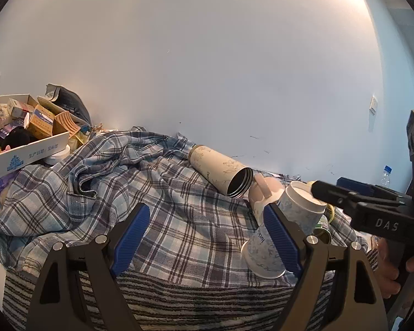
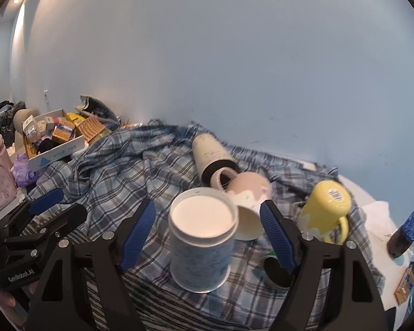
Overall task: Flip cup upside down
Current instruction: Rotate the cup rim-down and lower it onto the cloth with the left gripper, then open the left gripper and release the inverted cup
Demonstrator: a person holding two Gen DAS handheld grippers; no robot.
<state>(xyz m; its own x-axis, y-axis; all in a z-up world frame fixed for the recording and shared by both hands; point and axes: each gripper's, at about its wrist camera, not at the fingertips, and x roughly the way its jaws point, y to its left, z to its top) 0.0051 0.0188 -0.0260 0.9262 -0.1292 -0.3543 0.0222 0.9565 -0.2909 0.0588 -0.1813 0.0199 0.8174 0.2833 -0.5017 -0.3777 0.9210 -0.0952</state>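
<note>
Though ringed by the fingers of the right claw [image 2: 207,207], looked flipped already: stood as a blue-patterned paper cup [image 2: 201,256] with a flat white disc uppermost, sunk a little below a raised edge, and with what read as the rolled lip pressed down into the plaid cloth [image 2: 140,165]. Took that disc for the cup's base rather than a filling, as a judgement only. Placed the cup just in front of the pink mug [image 2: 251,190], on the camera side of it, very close; could not tell whether touching or narrowly apart. Saw that mug tipped on its side, a cream flask [image 2: 212,154] lying right behind the pink mug with its dark mouth against the handle, and a yellow mug [image 2: 325,204] to the right of the pink mug, sticker end up. Found the right claw spread wide, one blue pad [image 2: 138,231] on either side of the cup and well clear of its wall, gripping nothing. Found the left claw [image 1: 207,209] likewise agape and empty, over cloth to the left of the pink mug. Made out, from the left wrist view, patterned cup wall on both sides of that claw's right-hand pad; could not tell whether one cup or two. Reckoned little left: draw the right claw straight back without clipping so light a cup or, if wrong about the disc, close on the wall and turn it over.
</note>
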